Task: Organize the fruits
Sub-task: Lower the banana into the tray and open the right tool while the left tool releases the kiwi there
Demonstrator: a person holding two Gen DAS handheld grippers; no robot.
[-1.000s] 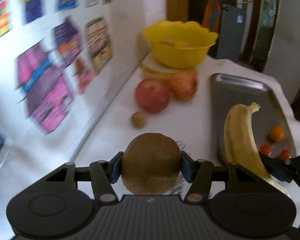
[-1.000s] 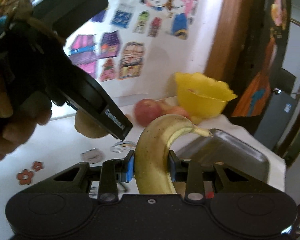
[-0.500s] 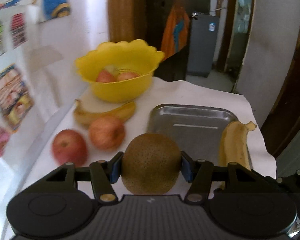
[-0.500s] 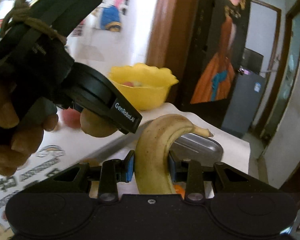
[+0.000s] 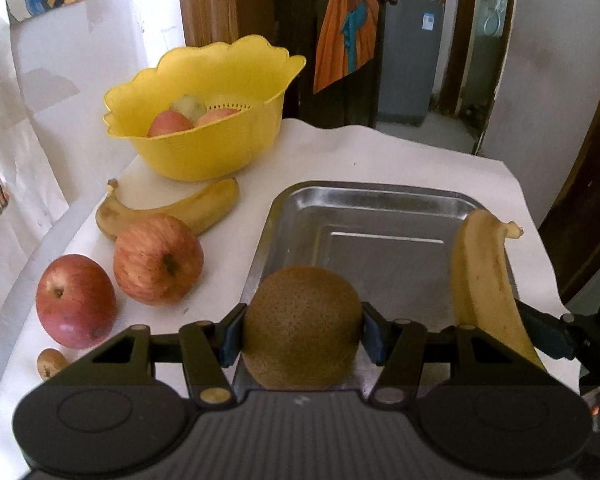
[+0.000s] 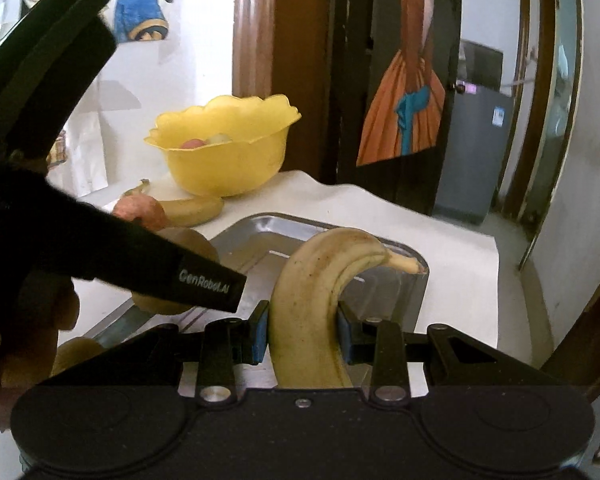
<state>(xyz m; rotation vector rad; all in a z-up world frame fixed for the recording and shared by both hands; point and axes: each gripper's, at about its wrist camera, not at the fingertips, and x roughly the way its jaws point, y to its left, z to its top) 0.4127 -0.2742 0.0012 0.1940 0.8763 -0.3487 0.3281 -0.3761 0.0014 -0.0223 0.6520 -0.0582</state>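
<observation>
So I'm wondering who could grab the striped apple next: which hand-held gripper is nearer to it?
Left. The left hand-held gripper, clamping the kiwi, sits beside the striped apple; the right hand-held gripper, holding a banana, is across the tray.

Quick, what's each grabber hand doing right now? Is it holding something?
Left gripper: closed on the kiwi.
Right gripper: closed on the banana.
</observation>
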